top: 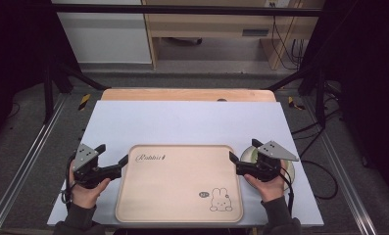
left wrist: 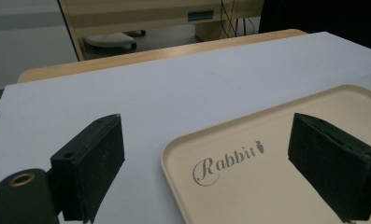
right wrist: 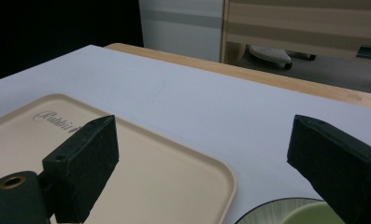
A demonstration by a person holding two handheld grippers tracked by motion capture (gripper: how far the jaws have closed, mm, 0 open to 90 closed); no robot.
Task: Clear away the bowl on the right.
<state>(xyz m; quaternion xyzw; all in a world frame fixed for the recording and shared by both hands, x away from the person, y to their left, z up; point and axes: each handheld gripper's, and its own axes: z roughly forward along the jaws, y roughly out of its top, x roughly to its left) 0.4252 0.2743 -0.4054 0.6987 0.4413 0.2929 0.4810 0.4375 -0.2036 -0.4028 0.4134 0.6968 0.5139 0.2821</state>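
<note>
A beige tray (top: 180,191) with the word "Rabbit" and a small rabbit drawing lies flat at the near middle of the white table top (top: 182,122). My left gripper (top: 112,153) stands open at the tray's far left corner. In the left gripper view my left gripper (left wrist: 209,126) has that tray corner (left wrist: 248,186) between its jaws, with the pads clear of it. My right gripper (top: 244,151) stands open at the tray's far right corner. The right gripper view shows my right gripper (right wrist: 204,126) with the tray edge (right wrist: 164,186) near its left jaw.
A dark striped plate (right wrist: 267,210) holding a pale green bowl (right wrist: 309,215) sits under my right gripper, just right of the tray; the plate's rim (top: 291,171) peeks out by the hand. Beyond the white top runs a wooden table edge (top: 187,94). Metal frame rails flank the table.
</note>
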